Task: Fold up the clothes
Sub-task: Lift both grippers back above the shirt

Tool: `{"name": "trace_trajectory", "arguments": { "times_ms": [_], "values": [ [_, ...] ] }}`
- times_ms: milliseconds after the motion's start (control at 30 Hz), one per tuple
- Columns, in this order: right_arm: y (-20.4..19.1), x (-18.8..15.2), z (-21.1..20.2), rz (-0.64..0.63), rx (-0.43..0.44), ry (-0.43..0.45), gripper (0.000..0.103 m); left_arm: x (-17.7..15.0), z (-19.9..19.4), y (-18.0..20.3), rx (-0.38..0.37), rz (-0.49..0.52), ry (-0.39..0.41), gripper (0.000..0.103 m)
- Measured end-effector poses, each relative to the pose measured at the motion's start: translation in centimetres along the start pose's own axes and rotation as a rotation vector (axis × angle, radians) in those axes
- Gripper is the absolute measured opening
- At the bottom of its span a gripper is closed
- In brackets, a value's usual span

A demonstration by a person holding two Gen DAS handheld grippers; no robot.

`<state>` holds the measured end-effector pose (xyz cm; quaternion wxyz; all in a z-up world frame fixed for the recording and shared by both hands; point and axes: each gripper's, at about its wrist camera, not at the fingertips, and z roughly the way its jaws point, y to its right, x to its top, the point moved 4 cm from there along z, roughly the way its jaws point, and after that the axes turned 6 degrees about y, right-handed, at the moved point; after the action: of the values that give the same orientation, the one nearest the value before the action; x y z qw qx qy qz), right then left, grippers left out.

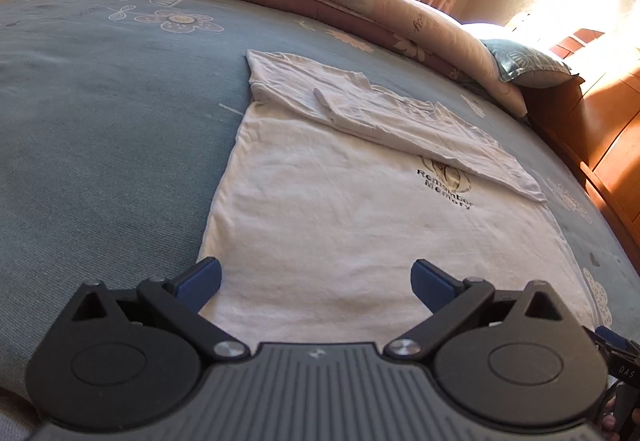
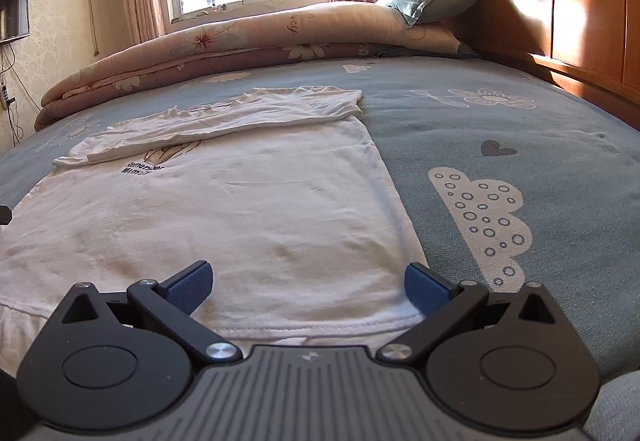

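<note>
Blue pads of both grippers are spread, nothing pinched — left gripper (image 1: 316, 283) at the near-left hem corner, right gripper (image 2: 308, 287) at the near-right. White T-shirt (image 2: 240, 209) lies flat on the bed sheet (image 2: 520, 129), top part w/ sleeves folded across. Risk, imo: pinching sheet along w/ the hem — or a lift slides the folded band (image 1: 400, 121) loose.

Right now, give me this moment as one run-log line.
stage: top folded down, hem next | white cotton T-shirt: flat on blue bedsheet | left gripper: jaws open above hem | right gripper: jaws open above hem corner
</note>
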<state>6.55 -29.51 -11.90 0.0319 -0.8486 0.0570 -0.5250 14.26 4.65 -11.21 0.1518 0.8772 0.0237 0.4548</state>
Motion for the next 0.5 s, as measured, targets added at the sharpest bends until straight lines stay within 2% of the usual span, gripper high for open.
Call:
{"name": "trace_trajectory", "arguments": {
  "times_ms": [367, 500],
  "values": [
    [-0.5, -0.3, 0.1, -0.042, -0.026, 0.013, 0.103, -3.6, -1.0, 9.5, -0.128, 0.353, -0.056, 0.101],
    [-0.5, -0.3, 0.0, -0.042, -0.024, 0.013, 0.103, -4.7, -1.5, 9.3, -0.115, 0.366, -0.075, 0.101]
  ]
}}
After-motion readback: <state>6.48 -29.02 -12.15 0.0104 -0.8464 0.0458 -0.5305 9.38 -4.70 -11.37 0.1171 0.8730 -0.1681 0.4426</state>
